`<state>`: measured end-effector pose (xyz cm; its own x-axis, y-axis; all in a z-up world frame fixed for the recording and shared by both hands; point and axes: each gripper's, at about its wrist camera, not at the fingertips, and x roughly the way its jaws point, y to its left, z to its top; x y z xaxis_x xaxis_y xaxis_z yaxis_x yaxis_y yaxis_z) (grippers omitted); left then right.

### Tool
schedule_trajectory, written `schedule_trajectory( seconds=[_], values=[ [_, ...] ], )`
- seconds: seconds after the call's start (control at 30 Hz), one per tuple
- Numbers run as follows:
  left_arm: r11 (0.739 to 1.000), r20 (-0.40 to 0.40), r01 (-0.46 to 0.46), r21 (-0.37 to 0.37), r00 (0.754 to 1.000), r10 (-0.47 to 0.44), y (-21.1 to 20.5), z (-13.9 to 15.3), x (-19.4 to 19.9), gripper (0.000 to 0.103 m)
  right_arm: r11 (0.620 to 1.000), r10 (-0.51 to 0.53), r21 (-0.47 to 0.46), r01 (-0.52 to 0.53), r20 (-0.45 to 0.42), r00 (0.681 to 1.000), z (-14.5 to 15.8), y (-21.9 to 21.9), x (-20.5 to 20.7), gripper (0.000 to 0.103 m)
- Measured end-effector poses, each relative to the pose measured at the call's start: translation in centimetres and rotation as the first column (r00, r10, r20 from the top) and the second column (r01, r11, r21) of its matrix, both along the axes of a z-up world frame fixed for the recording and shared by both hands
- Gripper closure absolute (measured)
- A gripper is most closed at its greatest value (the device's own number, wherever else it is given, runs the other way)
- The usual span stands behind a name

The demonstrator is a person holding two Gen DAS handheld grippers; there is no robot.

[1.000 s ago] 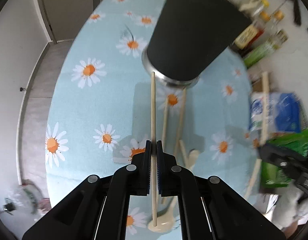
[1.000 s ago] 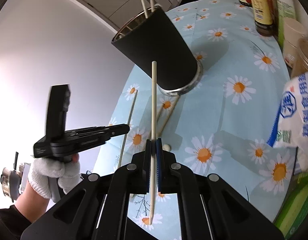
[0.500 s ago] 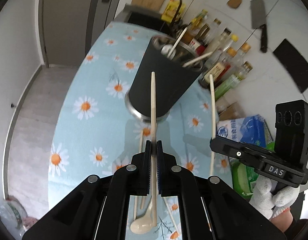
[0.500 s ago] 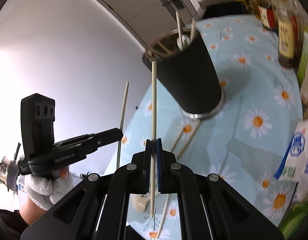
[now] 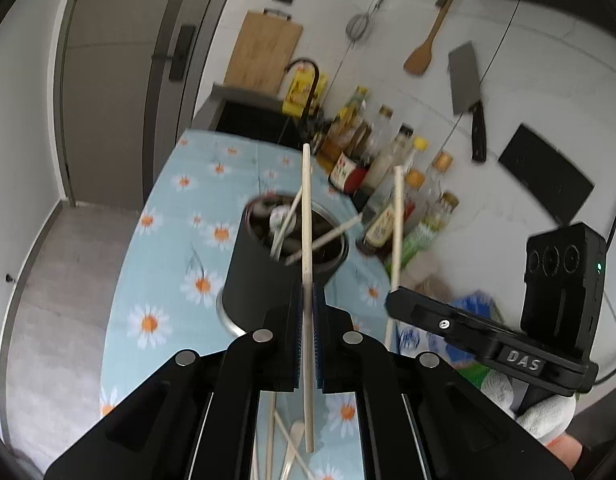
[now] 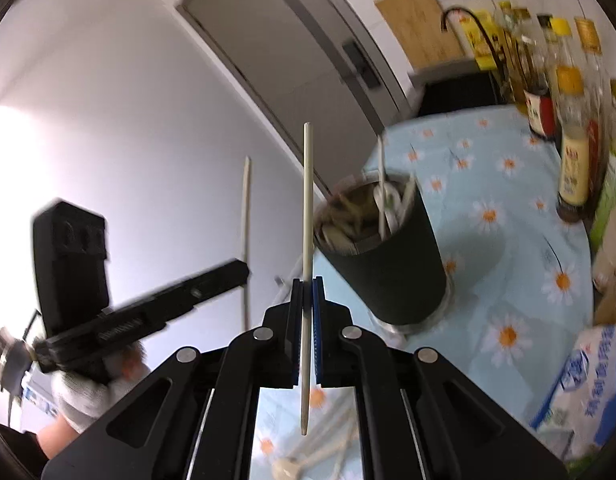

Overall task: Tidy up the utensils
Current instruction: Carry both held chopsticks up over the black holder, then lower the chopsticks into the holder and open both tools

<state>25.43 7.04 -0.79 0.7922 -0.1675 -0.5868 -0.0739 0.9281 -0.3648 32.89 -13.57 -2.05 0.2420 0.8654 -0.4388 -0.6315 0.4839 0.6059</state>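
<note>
My left gripper (image 5: pixel 306 292) is shut on a pale chopstick (image 5: pixel 306 208) that stands upright in front of the black utensil holder (image 5: pixel 264 284). Several chopsticks and a white spoon lean inside the holder. To the right, my right gripper (image 5: pixel 392 303) holds a second chopstick (image 5: pixel 395 232), also upright. In the right wrist view that gripper (image 6: pixel 306 285) is shut on its chopstick (image 6: pixel 306 200), left of the holder (image 6: pixel 391 268). My left gripper (image 6: pixel 240 270) shows further left with its chopstick (image 6: pixel 246 216). More chopsticks and a spoon (image 5: pixel 294 440) lie on the daisy tablecloth (image 5: pixel 156 280) below.
Sauce and oil bottles (image 5: pixel 379 176) line the table's far right side, next to a blue-and-white bag (image 6: pixel 583 376). A sink and tap (image 5: pixel 304 80) lie beyond the table. A cleaver (image 5: pixel 465 88) and wooden spatula hang on the wall. White-gloved hands (image 5: pixel 547 420) hold both grippers.
Both grippers have risen with their chopsticks and tipped up toward level. The holder's open top and the back wall have come into view.
</note>
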Motion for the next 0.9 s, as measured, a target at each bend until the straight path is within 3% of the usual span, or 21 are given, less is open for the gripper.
schedule_trajectory(
  seconds=[0.2,0.37,0.63,0.73,0.9],
  values=[
    [0.999,0.137,-0.030,0.014,0.990,0.028,0.5,2.2,0.8,0.099,0.990,-0.110,0.100,0.096,0.147,0.983,3.0,-0.9,0.7,0.097],
    [0.999,0.224,-0.044,0.030,0.974,0.036,0.5,3.7,2.0,0.099,0.978,-0.174,0.147,0.149,0.176,0.969,4.3,-0.9,2.4,0.097],
    [0.993,0.368,-0.110,0.041,0.926,0.087,1.8,5.1,3.5,0.099,0.948,-0.253,0.240,0.210,0.162,0.954,4.4,-1.3,5.5,0.097],
    [0.990,0.435,-0.133,0.040,0.895,0.103,2.0,5.2,3.8,0.099,0.939,-0.300,0.243,0.245,0.223,0.928,4.5,-0.9,5.6,0.097],
    [0.987,0.468,-0.155,0.045,0.876,0.116,2.1,4.6,5.0,0.099,0.931,-0.332,0.250,0.268,0.265,0.905,4.2,0.2,6.1,0.097]
  ],
)
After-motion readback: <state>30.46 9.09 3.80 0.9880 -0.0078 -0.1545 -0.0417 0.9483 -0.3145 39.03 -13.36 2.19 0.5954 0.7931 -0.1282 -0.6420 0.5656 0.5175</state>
